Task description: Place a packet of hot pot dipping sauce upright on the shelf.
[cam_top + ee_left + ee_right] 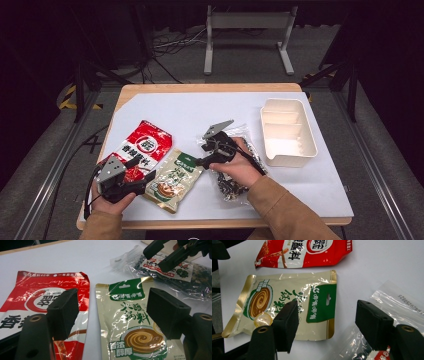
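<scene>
The left gripper (pixel 131 186) is seen in the high view at the near left edge of the surface (pixel 200 110), held by the left hand (pixel 111 202). Its jaws are spread wide, and nothing is caught between them. In the left gripper view, the red sauce pouch (pixel 47 300) is seen lying flat behind the left-hand jaw, and the beige-and-green hot pot seasoning pouch (pixel 130 322) is seen in the gap between the jaws and behind the right-hand one. Neither pouch is touched by the pads.

Further to the right, the right gripper (pixel 201 161) is held by the right hand (pixel 240 167) above the clear bag of dark dried goods (pixel 235 186). Its jaws are also parted widely and are closed on nothing. In the right gripper view, the green-topped end of the seasoning pouch (pixel 287 305) is seen behind the left-hand jaw and in the gap, and a clear bag corner with a printed code (pixel 397 307) is seen behind the right-hand jaw. The red pouch (pixel 304 252) is placed well beyond the jaw tips. Whether the pads touch the surface cannot be told.

At the far right, well apart from both sets of jaws, a white divided tray (pixel 288 131) is set.
</scene>
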Tool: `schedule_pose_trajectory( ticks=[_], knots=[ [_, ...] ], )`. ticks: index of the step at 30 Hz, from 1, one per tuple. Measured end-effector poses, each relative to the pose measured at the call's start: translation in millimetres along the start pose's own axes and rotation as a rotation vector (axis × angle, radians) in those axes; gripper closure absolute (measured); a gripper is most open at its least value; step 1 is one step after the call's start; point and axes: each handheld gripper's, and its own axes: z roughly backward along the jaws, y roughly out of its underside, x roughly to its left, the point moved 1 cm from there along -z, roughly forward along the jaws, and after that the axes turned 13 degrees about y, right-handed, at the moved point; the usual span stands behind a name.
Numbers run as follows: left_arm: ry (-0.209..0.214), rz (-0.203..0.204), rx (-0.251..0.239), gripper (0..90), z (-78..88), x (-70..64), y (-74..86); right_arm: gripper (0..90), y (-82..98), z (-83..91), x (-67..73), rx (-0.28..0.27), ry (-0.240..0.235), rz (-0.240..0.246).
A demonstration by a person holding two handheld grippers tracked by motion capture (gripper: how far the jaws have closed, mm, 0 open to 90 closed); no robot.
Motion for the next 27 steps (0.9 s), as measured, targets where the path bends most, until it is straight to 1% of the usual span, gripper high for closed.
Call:
schedule_pose_trajectory(
  ticks=[4,7,13,18,22,24,27],
  knots=[
    [0.001,0.002,0.002,26.4,-0.8,0.1,-0.2,35.4,0.8,-7.9,1.5,0.027,-0.017,-0.009],
    [0.000,-0.003,0.006,26.4,-1.0,0.9,-0.4,36.2,1.5,-12.5,2.7,0.043,-0.024,-0.015],
    [0.005,0.000,0.009,26.3,-2.3,1.2,-0.5,36.2,2.9,-18.9,3.4,0.067,-0.033,-0.024],
    [0.007,0.004,0.007,26.3,-2.6,1.4,-0.5,36.5,4.7,-25.2,3.5,0.098,-0.037,-0.034],
    [0.006,0.004,0.009,26.3,-2.5,1.3,-0.6,36.7,6.4,-30.4,4.2,0.123,-0.054,-0.042],
    [0.006,0.005,0.010,26.3,-2.4,1.3,-0.5,36.7,7.0,-32.5,4.8,0.134,-0.062,-0.038],
    [0.006,0.005,0.009,26.3,-2.4,1.5,-0.5,36.7,7.5,-34.9,6.1,0.151,-0.079,-0.052]
  ],
)
